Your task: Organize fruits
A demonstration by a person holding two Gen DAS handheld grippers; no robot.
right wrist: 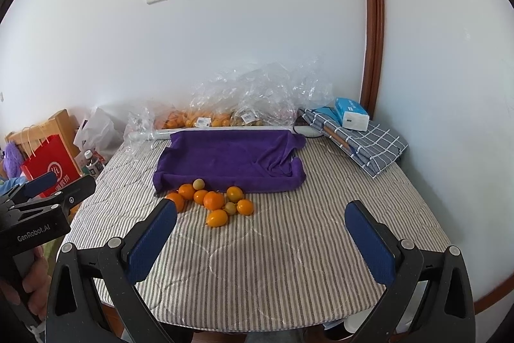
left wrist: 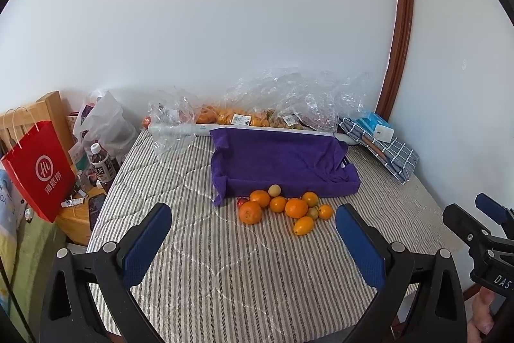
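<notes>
Both grippers up close, left gripper (left wrist: 253, 246) and right gripper (right wrist: 261, 241), each spread wide with nothing between the blue pads. Past them on the striped cloth (left wrist: 225, 278) sits a fruit pile (left wrist: 284, 209): I count eight orange ones, two small greenish ones, one red bit at the left edge, touching the purple towel-lined tray (left wrist: 279, 163) just behind

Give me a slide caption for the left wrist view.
Open left gripper faces loose fruit beside a purple tray.
</notes>
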